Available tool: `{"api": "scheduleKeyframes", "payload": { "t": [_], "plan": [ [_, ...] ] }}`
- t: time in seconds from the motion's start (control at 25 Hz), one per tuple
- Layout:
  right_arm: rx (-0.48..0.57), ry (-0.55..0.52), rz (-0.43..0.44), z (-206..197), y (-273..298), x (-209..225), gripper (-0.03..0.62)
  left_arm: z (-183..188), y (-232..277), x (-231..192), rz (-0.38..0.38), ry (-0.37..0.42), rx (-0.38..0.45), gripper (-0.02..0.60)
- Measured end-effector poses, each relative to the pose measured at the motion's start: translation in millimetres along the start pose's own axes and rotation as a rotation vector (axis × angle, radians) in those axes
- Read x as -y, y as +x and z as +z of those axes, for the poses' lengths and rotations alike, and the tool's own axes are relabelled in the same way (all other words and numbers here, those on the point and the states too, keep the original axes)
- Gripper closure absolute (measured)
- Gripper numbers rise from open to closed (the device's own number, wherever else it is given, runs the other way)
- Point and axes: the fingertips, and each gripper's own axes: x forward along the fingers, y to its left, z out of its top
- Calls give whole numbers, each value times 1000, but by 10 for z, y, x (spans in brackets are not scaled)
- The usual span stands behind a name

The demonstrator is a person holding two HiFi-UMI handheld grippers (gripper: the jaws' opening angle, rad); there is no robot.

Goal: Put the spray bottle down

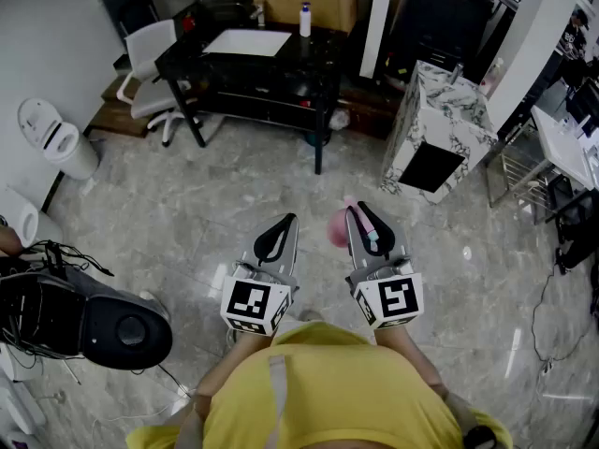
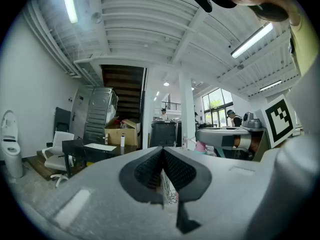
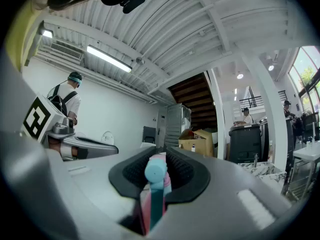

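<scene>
The spray bottle [image 3: 155,173] is pink with a teal nozzle and trigger, and my right gripper [image 3: 159,155] is shut on it, pads pressing on both its sides. In the head view the bottle's pink body [image 1: 336,231] sticks out to the left of the right gripper [image 1: 361,217], held level above the floor in front of the person. My left gripper [image 1: 282,224] is beside it at the same height, shut with nothing in it. In the left gripper view its pads [image 2: 150,170] meet, and the bottle [image 2: 200,146] shows at the right.
A black table [image 1: 225,71] with a white sheet and a white bottle [image 1: 305,19] stands ahead, a white chair [image 1: 150,64] to its left. A marble cabinet [image 1: 459,129] is ahead right. A black machine with cables [image 1: 103,324] sits at the left. Marble floor lies below.
</scene>
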Motion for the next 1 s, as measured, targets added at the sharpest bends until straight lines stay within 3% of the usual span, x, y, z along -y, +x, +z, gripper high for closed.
{"api": "scheduleKeyframes", "payload": {
  "t": [0.48, 0.72, 1.0],
  "plan": [
    [21, 71, 17, -68, 179, 210, 530, -54, 239, -34, -4, -10, -3, 580],
    [6, 53, 28, -223, 645, 333, 530, -136, 648, -376, -9, -32, 10, 580],
    [-2, 40, 9, -283, 1560, 817, 530, -4, 1538, -985, -19, -35, 29, 580]
  ]
}}
